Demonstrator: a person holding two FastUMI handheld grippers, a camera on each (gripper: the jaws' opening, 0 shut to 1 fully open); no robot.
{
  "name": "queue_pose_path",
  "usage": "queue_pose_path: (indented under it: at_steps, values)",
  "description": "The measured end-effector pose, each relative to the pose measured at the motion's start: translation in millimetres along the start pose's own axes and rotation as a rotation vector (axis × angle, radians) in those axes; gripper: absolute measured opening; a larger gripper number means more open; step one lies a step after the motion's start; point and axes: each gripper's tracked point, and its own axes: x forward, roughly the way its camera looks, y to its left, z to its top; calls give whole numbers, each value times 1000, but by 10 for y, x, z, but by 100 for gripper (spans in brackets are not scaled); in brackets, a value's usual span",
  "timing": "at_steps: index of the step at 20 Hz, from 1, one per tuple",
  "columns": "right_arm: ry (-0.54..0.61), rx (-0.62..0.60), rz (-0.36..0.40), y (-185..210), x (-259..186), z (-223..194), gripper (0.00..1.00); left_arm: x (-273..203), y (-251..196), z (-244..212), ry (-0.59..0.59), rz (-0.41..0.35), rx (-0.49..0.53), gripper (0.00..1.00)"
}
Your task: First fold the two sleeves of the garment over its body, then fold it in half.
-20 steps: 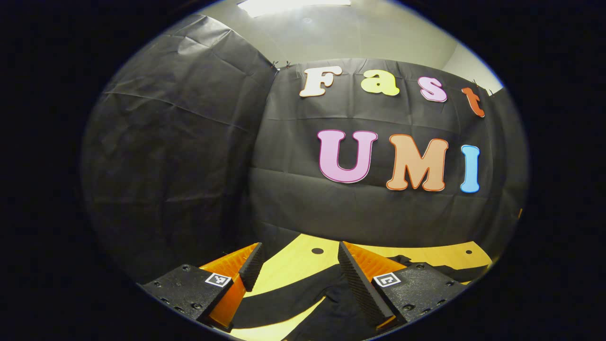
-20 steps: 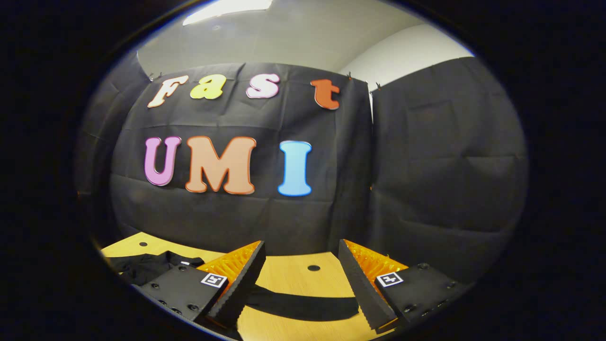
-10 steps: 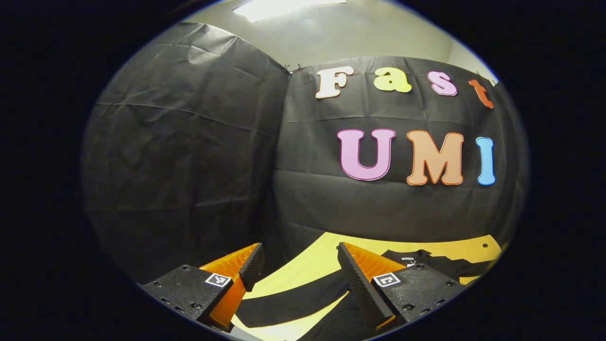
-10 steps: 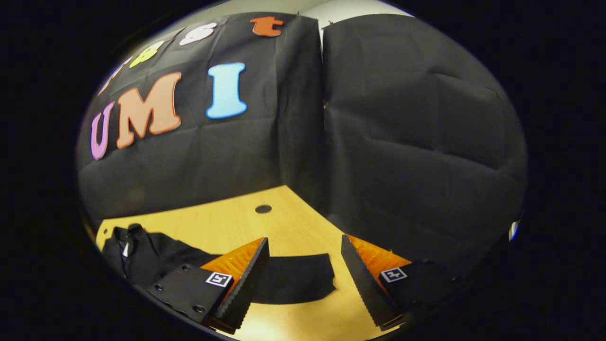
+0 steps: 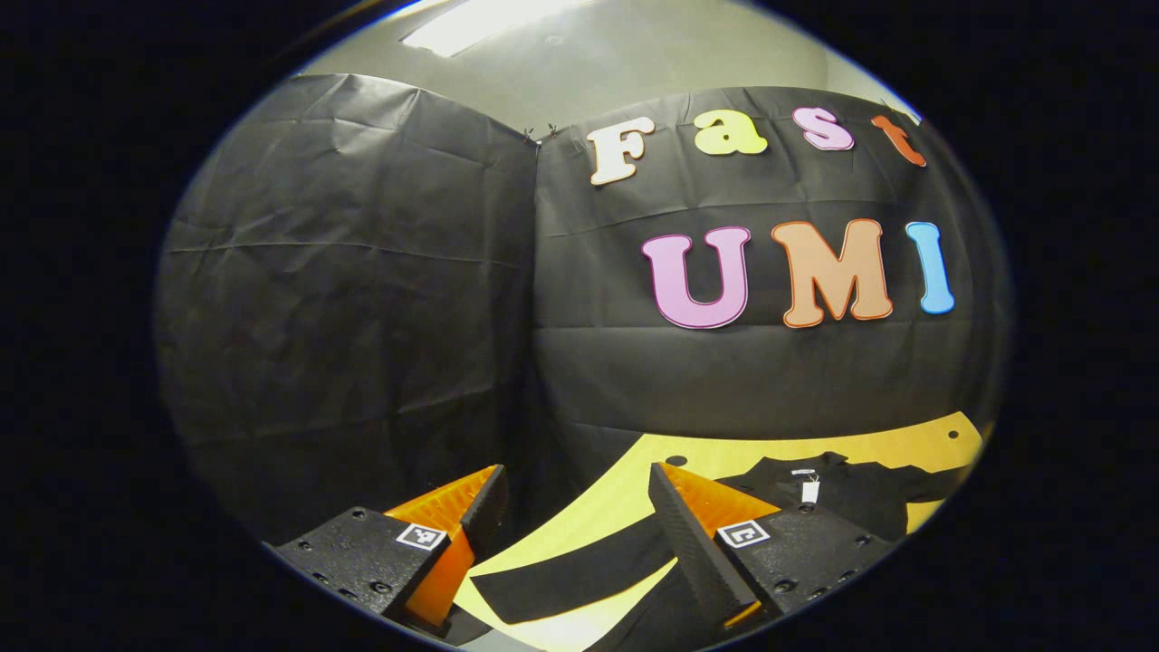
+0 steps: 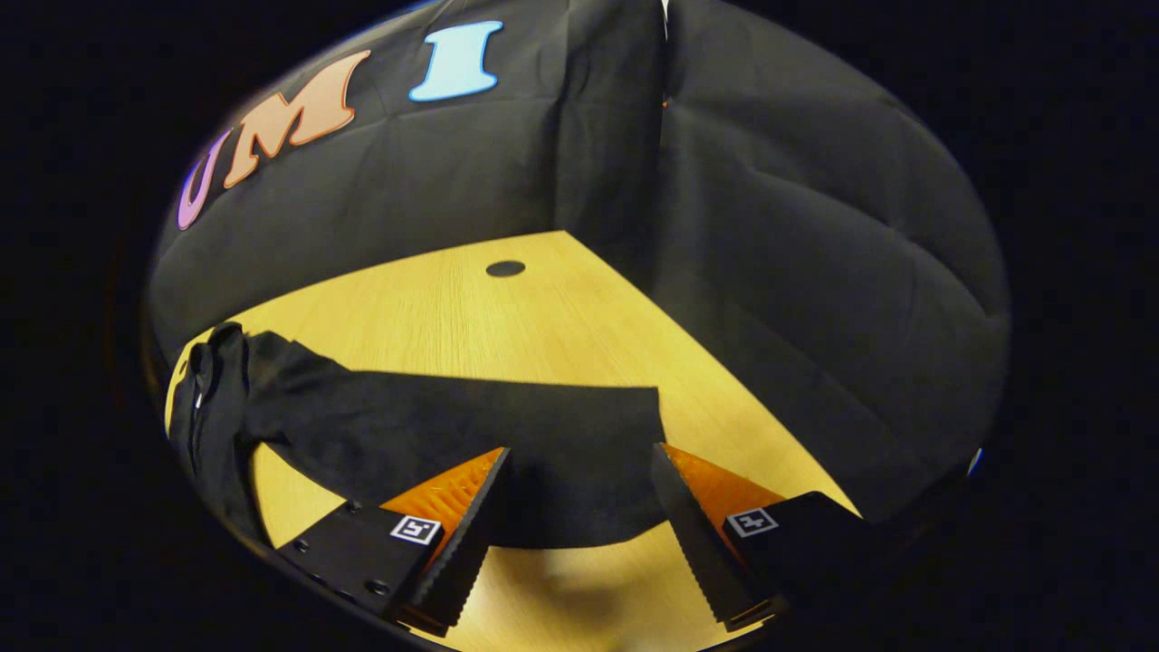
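Both tongs are spread: the right tongs [image 6: 579,471] hover over a black sleeve [image 6: 507,435] flat on the worktop [image 6: 507,317], the left tongs [image 5: 575,493] over the other sleeve [image 5: 579,575].

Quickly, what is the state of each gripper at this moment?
Left gripper: open, holding nothing, above the black fabric garment.
Right gripper: open, holding nothing, over the garment's sleeve.

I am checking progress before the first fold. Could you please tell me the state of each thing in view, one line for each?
Garment: lying flat on the table, not yet folded.
Right sleeve: stretched out flat, cuff between the open fingers, not gripped.
Left sleeve: stretched out flat, not gripped.
Right gripper: open, low over the cuff.
Left gripper: open, holding nothing.
Table: bare wood beyond the sleeve.
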Motion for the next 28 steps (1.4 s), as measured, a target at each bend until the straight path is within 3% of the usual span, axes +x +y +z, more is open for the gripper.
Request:
queue_pose_path:
  at_steps: [1, 2, 4, 9, 11, 16, 18, 19, 20, 21, 22, 28]
  values:
    - [9, -9, 6, -13, -45, -57, 98, 16, -25, -14, 4, -3, 16, 98]
    - [-49, 28, 9, 16, 16, 50, 100, 24, -54, -27, 8, -6, 35, 94]
    - [-58, 29, 15, 23, 8, -15, 100, 11, -115, -42, 12, -19, 59, 94]
    - [-76, 46, 7, 18, 3, -5, 98, 100, -302, -190, 46, -65, 8, 94]
    - [-73, 53, 18, 26, 15, 15, 98, 131, -291, -222, 53, -61, 7, 100]
    - [-49, 41, 38, 196, -34, 52, 67, 216, -174, -241, 52, -40, 6, 99]
    - [-50, 25, 42, 280, -23, 47, 47, 239, -154, -275, 58, -37, -4, 99]
    - [-48, 18, 38, 314, -22, 45, 42, 255, -137, -285, 62, -35, -6, 99]
    - [-50, 10, 40, 318, -24, 52, 27, 271, -120, -289, 64, -33, -8, 99]
    - [-39, 7, 33, 332, -52, 56, 26, 274, -104, -300, 64, -32, -10, 100]
    - [-33, 12, 27, 329, -30, 50, 17, 281, -89, -306, 64, -32, -12, 100]
    - [12, 31, 22, 369, -125, 137, 10, 328, 59, -327, 66, -24, -16, 100]
